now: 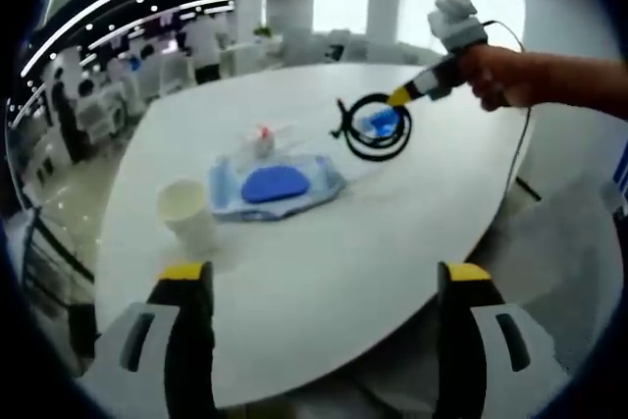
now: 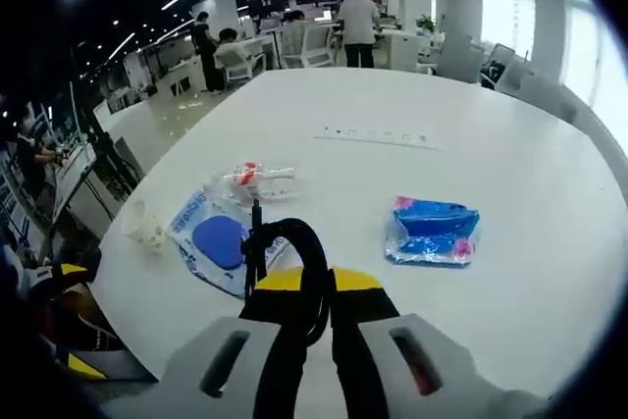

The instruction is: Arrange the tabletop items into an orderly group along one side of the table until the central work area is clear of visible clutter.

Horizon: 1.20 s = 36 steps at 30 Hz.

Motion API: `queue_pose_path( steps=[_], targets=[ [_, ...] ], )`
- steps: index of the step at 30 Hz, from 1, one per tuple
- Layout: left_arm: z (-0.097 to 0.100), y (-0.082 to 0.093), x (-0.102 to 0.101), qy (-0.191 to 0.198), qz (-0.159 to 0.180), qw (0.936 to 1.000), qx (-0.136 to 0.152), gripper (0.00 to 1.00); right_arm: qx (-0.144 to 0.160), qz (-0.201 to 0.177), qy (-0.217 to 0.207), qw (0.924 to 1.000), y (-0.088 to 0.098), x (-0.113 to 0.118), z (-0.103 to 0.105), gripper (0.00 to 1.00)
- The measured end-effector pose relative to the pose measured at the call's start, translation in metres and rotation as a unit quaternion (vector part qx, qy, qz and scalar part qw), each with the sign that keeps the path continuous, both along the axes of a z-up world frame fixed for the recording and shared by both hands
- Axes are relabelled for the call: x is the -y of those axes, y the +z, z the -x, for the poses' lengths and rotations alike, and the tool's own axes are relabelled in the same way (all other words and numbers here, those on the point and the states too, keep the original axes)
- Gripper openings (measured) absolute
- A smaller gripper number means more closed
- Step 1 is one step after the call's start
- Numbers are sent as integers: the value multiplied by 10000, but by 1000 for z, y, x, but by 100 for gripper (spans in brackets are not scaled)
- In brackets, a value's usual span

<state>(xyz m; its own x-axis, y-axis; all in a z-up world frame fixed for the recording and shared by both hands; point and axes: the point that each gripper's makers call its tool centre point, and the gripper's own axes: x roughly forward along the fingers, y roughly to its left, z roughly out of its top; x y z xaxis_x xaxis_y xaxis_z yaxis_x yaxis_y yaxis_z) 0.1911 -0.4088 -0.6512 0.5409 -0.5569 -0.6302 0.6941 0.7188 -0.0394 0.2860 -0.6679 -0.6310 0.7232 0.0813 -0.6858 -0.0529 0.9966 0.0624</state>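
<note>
White worktop (image 1: 324,272), rounded edge, in an open office with desks and people in the background. Left tool (image 1: 324,287): jaws spread wide, nothing between them, low over the near edge of the worktop. Right tool (image 2: 319,287): jaws pressed together on a coiled black cable (image 2: 299,262), the loop standing up between the yellow tips; in the left gripper view the same tool (image 1: 397,97) is seen at the far side of the worktop, gripped by a hand (image 1: 496,76), with the cable (image 1: 375,127) hanging as a ring just above the surface. Items on the worktop: one white paper cup (image 1: 186,211), upright, near the left edge; one clear packet with a blue oval print (image 1: 277,183), flat, just beside the cup; one small clear wrapper with red and white contents (image 1: 263,137), just beyond the packet; one blue snack pouch (image 2: 432,231), lying apart from the others and, in the left gripper view, seen through the cable ring (image 1: 381,123).
</note>
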Motion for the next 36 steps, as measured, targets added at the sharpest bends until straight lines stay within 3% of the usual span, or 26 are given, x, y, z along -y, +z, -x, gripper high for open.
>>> queue_pose_path(
  steps=[11,24,30,36],
  targets=[
    [1,0,0,15,13,10000,1,91,-34,82,-276,9996,0,27,18,6],
    [2,-1,-1,1,2,10000,-29,91,-281,24,-721,9970,-22,64,32,6],
    [1,-1,-1,21,12,10000,-49,91,-396,-124,-919,9949,-29,69,33,6],
    [2,-2,-2,15,4,10000,-65,91,-603,-69,-880,9943,-33,55,41,6]
  ],
)
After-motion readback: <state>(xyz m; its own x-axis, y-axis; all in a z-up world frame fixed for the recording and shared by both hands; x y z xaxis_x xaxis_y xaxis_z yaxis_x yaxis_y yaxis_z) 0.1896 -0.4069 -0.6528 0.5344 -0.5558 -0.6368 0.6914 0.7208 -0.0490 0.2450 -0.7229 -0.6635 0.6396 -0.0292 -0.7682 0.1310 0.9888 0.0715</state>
